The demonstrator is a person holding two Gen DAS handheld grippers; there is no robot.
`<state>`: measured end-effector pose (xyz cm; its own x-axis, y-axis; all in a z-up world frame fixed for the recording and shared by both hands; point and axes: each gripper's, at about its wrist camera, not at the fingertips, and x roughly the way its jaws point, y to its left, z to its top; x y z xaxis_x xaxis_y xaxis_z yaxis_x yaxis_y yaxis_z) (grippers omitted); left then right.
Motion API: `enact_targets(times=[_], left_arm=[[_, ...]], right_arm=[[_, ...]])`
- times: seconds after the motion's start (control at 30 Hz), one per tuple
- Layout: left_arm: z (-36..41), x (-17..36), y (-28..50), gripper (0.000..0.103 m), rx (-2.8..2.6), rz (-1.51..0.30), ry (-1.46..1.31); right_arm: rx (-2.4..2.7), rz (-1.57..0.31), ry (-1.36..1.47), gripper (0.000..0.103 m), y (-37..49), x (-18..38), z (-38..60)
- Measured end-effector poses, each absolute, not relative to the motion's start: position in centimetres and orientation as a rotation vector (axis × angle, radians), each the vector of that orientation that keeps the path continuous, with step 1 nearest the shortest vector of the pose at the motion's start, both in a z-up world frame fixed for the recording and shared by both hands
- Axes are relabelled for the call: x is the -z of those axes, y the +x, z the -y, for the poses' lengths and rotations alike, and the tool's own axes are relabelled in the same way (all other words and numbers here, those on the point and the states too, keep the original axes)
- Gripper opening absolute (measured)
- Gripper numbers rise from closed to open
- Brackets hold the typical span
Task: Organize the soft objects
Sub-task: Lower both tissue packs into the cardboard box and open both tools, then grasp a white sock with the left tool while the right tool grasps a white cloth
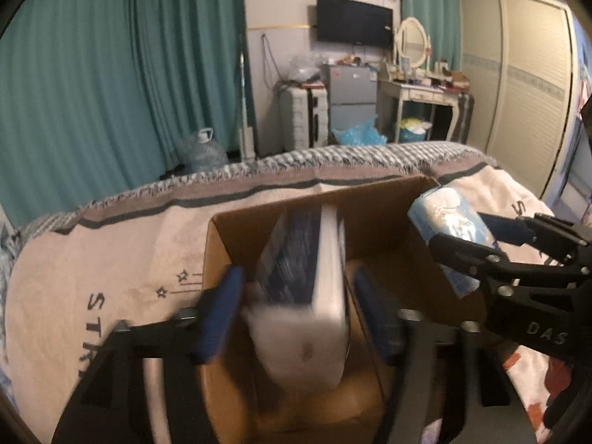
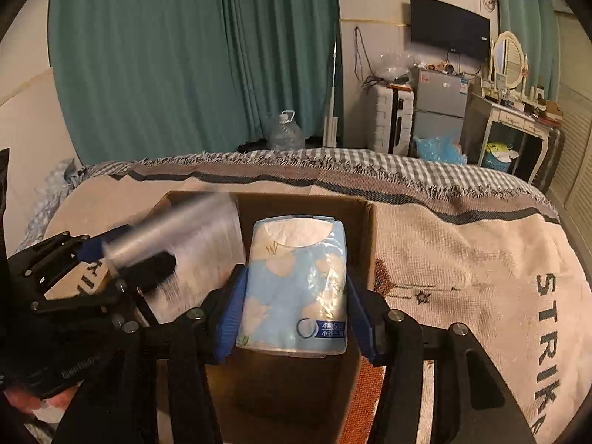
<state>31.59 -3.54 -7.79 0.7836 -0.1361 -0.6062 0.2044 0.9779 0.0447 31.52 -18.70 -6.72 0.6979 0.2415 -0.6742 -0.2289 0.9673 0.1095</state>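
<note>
Over the open cardboard box (image 2: 364, 229) on the blanket-covered bed (image 2: 462, 251), the right gripper (image 2: 294, 307) has its fingers clamped on a blue tissue pack (image 2: 296, 288); the left gripper (image 1: 296, 307) has its fingers apart around a blurred white pack (image 1: 307, 296) above the box

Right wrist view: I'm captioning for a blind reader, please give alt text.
The right gripper holds a blue floral tissue pack over an open cardboard box on a blanket-covered bed. At left, the left gripper holds a blurred white pack.
</note>
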Motion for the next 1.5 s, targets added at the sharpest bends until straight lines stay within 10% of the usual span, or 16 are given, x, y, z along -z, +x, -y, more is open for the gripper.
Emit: enact_targets(times=[0.1,0.4,0.5,0.77,1.5], left_arm=[[3.1,6.9,31.4,0.076,0.170,-0.636,0.099],[1.5,-3.3,23.3,0.076,0.118,-0.512,0.072],[0.9,-7.4,19.3,0.093,0.115,-0.447,0.062],[0.2,-13.0,9.8,0.093,0.176,-0.344,0.061],[3.5,11.3,10.4,0.091,0.211,-0.789,0.079]], right_arm=[[-0.261,-0.749,0.037,0.070,30.8,6.4,19.3],[-0.208,-0.665,-0.040,0.073,22.5,-3.1,20.8],[-0.190,-0.613,-0.055,0.074,18.4,-7.9,21.2],[-0.145,-0.523,-0.074,0.103,8.1,-15.6,21.5],[-0.074,-0.814,0.048,0.103,7.1,5.4,22.3]])
